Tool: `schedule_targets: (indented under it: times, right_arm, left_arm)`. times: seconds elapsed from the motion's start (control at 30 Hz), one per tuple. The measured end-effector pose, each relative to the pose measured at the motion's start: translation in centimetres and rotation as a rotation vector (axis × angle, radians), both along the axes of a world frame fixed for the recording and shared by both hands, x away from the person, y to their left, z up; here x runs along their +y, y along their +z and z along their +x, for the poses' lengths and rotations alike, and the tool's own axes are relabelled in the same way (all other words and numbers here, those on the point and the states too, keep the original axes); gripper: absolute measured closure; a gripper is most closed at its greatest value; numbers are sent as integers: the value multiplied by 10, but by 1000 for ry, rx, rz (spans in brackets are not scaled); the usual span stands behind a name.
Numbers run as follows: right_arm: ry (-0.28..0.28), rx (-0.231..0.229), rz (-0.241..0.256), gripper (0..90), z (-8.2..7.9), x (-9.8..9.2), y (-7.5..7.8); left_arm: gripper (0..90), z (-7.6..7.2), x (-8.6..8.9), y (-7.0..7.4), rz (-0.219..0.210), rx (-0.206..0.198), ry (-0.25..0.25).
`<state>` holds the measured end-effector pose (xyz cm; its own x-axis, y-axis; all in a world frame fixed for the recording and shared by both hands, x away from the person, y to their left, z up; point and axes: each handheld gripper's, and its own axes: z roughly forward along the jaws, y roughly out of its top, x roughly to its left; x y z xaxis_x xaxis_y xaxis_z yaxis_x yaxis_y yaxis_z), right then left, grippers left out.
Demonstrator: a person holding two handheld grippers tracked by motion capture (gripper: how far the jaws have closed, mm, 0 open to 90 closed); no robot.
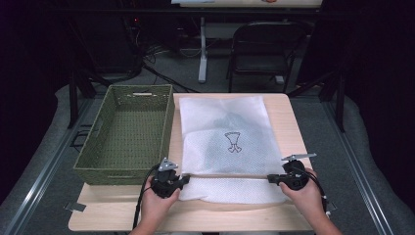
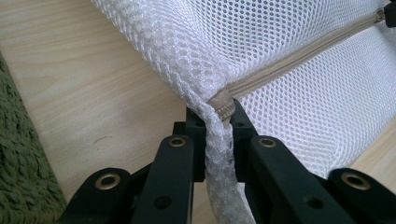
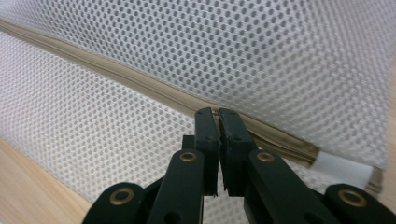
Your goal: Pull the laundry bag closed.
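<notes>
**Both grippers clamped at opposite ends of mesh bag zipper**

High view: white mesh bag (image 1: 225, 142) flat on the wooden table (image 1: 122, 210), long axis running away from the person, dark printed emblem (image 1: 233, 141) near its middle. Green woven basket (image 1: 128, 132) just left of the bag, on the table's left part. Folding chair (image 1: 264, 49) beyond the far edge. Left gripper (image 1: 182, 180) at the bag's near-left edge, right gripper (image 1: 269, 179) at its near-right edge, one hand behind each. Tan zipper (image 1: 227, 175) a thin line stretching between the two, across the bag's near end.

Left gripper view: close detail lost from above. Jaws pressed together on a bunched fold of mesh at the zipper end (image 2: 222, 105), pinched fabric trailing down between the fingers (image 2: 175, 168). Zipper (image 2: 299, 58) running off to upper right, a dark gripper tip just visible at that far end. Strip of green basket at the left edge, bare table between it and the bag.

Right gripper view: jaws nearly closed, only a hairline gap, tips (image 3: 218, 116) set right on the zipper (image 3: 154, 88), which runs diagonally from upper left to lower right. Cannot tell whether the slider is between them; hidden by the tips. Zipper's tan end and a white tab (image 3: 345, 168) just right of the jaws. Mesh on both sides of the zipper, table wood at lower left.
</notes>
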<state>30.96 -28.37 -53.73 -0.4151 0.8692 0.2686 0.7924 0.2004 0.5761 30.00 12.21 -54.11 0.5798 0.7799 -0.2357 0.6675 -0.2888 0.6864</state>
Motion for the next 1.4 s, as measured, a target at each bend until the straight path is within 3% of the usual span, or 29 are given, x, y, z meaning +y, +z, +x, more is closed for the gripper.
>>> schedule_targets:
  times: [0.73,1.4]
  right_arm:
    - [-54,11,-20,870,-7,-31,-3]
    - [-69,13,-27,870,-10,-38,-6]
  left_arm:
    - [837,1,5,-2,5,0,11]
    - [831,1,7,-4,11,1,9]
